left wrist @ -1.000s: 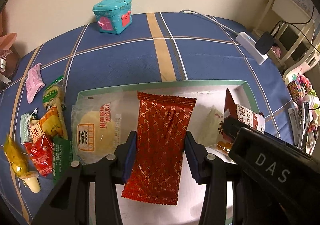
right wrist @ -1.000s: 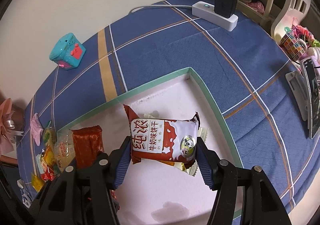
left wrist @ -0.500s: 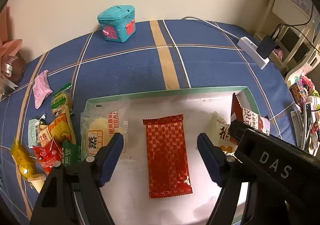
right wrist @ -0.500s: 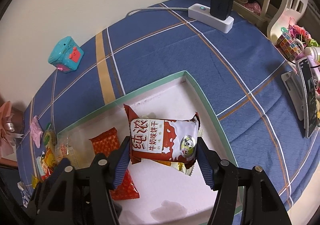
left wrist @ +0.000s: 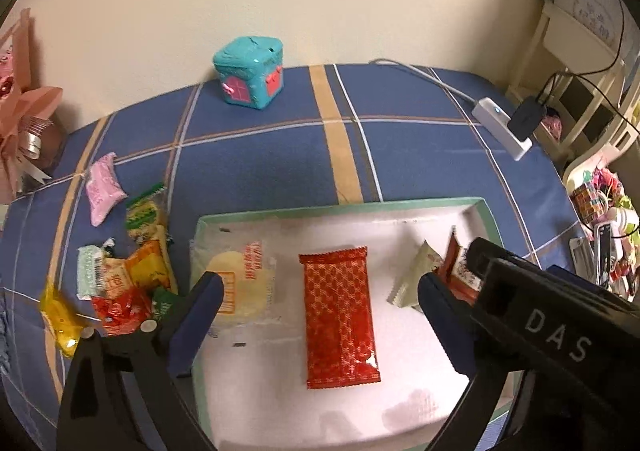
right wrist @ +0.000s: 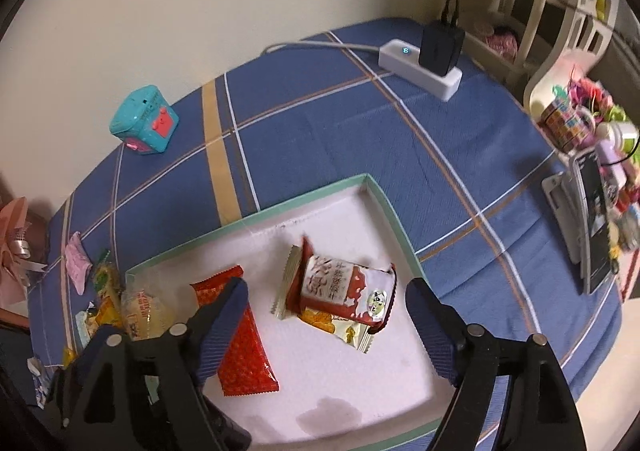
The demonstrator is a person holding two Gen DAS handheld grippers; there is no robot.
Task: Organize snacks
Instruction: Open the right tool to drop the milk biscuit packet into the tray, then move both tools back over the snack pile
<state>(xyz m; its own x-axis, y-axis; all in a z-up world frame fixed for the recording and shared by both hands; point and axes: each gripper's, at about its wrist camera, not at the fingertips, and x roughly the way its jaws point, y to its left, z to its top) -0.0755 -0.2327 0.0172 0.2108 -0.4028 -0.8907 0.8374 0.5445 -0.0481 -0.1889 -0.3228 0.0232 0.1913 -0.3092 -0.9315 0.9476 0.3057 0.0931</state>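
Note:
A white tray with a green rim (left wrist: 340, 205) lies on the blue checked cloth. In it a red patterned packet (left wrist: 340, 315) lies flat below my left gripper (left wrist: 320, 283), whose jaws are opening and stand wide apart, clear of it. A clear bun packet (left wrist: 240, 283) lies to its left. In the right wrist view a red-and-white biscuit pack (right wrist: 344, 287) rests on a yellow packet (right wrist: 340, 329) in the tray. My right gripper (right wrist: 326, 287) hangs above it with its jaws opening and its pads off the pack.
A pile of loose snacks (left wrist: 128, 283) and a pink packet (left wrist: 102, 189) lie left of the tray. A teal toy box (left wrist: 250, 77) stands by the wall. A power strip (right wrist: 420, 69) and a phone on a stand (right wrist: 592, 227) occupy the right side.
Both grippers let go: the left released the red packet, then the right released the biscuit pack. Both packets now lie in the tray, and both grippers have risen.

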